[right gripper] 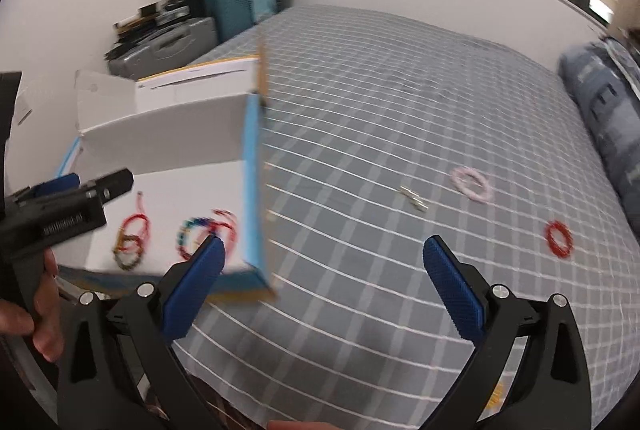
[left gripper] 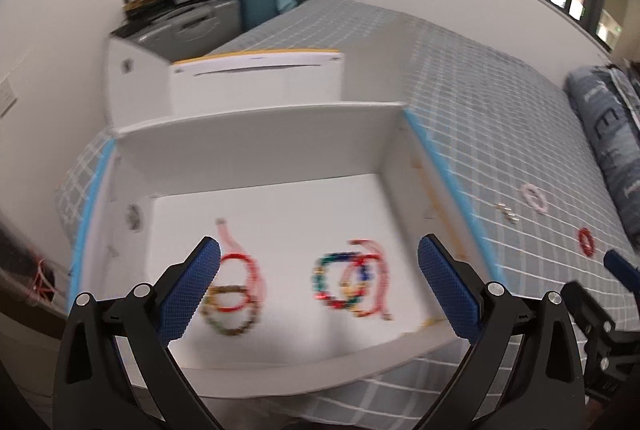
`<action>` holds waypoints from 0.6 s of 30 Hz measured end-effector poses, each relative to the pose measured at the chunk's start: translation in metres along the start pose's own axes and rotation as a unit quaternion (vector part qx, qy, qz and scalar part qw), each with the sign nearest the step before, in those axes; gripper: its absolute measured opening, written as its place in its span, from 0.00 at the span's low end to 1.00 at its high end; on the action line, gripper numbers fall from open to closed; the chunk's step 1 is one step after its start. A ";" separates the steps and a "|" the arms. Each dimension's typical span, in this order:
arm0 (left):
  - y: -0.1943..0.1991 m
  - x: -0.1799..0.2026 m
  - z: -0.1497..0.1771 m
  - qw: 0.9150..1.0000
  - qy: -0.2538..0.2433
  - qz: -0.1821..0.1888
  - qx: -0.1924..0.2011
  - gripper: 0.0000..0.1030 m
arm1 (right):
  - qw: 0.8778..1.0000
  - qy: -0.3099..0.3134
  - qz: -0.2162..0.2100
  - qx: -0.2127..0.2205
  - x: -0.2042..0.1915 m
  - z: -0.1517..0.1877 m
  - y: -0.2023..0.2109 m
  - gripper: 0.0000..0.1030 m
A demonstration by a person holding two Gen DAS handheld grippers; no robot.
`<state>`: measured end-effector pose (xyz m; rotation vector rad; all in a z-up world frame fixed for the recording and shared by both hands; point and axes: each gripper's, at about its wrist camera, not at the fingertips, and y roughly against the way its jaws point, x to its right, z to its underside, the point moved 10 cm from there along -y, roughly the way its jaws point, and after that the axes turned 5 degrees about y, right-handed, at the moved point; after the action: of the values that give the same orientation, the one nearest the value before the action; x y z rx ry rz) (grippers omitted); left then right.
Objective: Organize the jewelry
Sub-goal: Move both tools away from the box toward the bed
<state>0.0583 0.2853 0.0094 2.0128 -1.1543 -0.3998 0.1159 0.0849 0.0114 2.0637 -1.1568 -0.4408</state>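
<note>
**Still on the bed: three loose pieces, all to the right of the box**

Clearly the next pick turns on one fact: the jewelry not yet sorted lies on the grey checked bedspread [right gripper: 360,109], to the right of the open white cardboard box [left gripper: 256,133], and the right hand-held gripper [right gripper: 324,270] is the nearer one. Its blue-padded jaws stand wide apart and hold nothing, hovering over bare bedspread.

From that gripper, the small cluster of gold-coloured metal pieces [right gripper: 414,198] lies ahead and a little right of centre. The cluster runs as a short row slanting from far-left to near-right; what the pieces are is too small to tell. Just beyond it to the right lies the pale pink beaded bracelet [right gripper: 471,183], flat, a slightly squashed ring with its longer span running left to right. The red beaded bracelet [right gripper: 559,238] lies nearer and further right, also flat, close to the rolled blue-grey quilt [right gripper: 608,117].

The left hand-held gripper [left gripper: 320,286] is also open and empty, poised over the box. Inside, on the white floor, sit two heaps: a red cord loop over a brownish bead bracelet [left gripper: 230,300] on the left, and a multicoloured bead bracelet tangled with red cords [left gripper: 348,282] on the right.

My judgement: the right gripper should reach forward, with the gold cluster the closest target.
</note>
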 end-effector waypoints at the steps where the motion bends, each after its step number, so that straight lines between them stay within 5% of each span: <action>1: 0.000 0.016 0.001 1.000 -0.008 0.008 0.000 0.95 | 1.000 -0.007 0.005 -0.002 0.011 0.006 0.002 0.93; 9: -0.011 0.121 0.010 0.996 -0.064 0.054 -0.008 0.95 | 0.996 -0.073 0.043 -0.028 0.105 0.069 0.010 0.93; 18: -0.052 0.226 0.028 0.989 -0.109 0.092 -0.035 0.94 | 0.989 -0.115 0.068 -0.064 0.164 0.140 -0.002 0.93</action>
<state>0.1949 0.0992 -0.0250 1.8176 -1.4271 -0.5680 0.1220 -0.1113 -0.0777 1.8454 -1.3581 -0.6833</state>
